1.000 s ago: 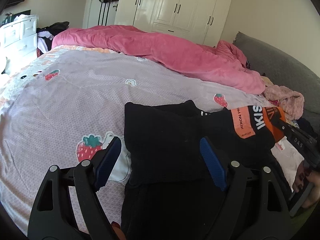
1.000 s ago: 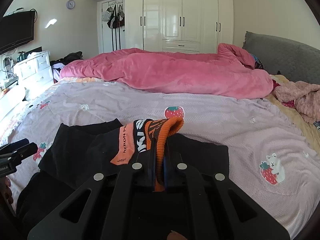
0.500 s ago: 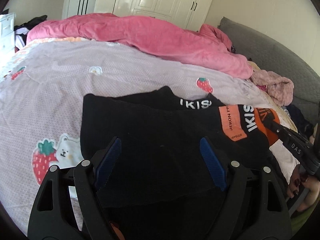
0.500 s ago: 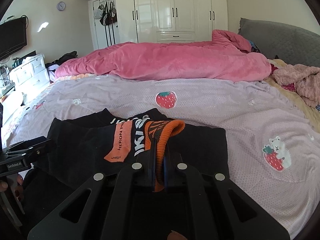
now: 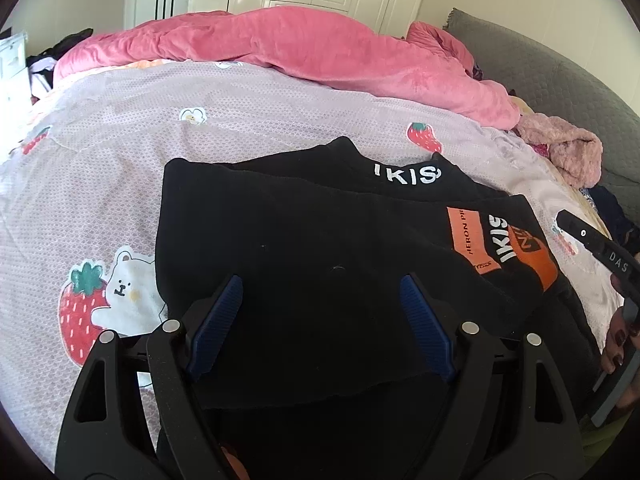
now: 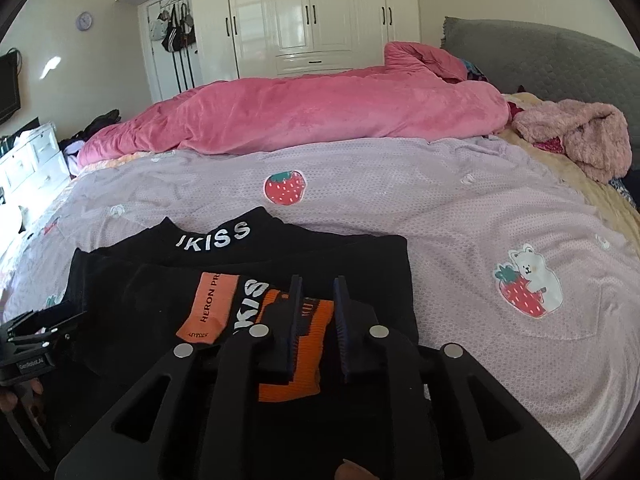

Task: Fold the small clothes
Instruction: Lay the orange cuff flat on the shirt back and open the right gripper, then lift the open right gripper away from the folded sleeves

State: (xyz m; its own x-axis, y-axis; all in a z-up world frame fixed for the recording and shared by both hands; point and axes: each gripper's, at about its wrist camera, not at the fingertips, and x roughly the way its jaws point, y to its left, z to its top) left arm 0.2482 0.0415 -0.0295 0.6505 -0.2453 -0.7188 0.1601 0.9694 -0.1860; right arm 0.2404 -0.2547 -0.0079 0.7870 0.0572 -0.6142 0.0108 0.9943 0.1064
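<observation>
The black knit top (image 6: 248, 280) lies folded and flat on the waffle-textured lilac bedspread (image 6: 460, 216). The right gripper (image 6: 316, 304) has just parted, dropping the ribbed orange cuff (image 6: 296, 356) it pinched before; the left gripper (image 5: 320, 320) gapes wide above.

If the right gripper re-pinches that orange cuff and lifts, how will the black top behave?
Probably floppy: the black top lies flat in soft folded layers. The ribbed orange cuff should grip well. Likely light, so the folds may drag open.
</observation>
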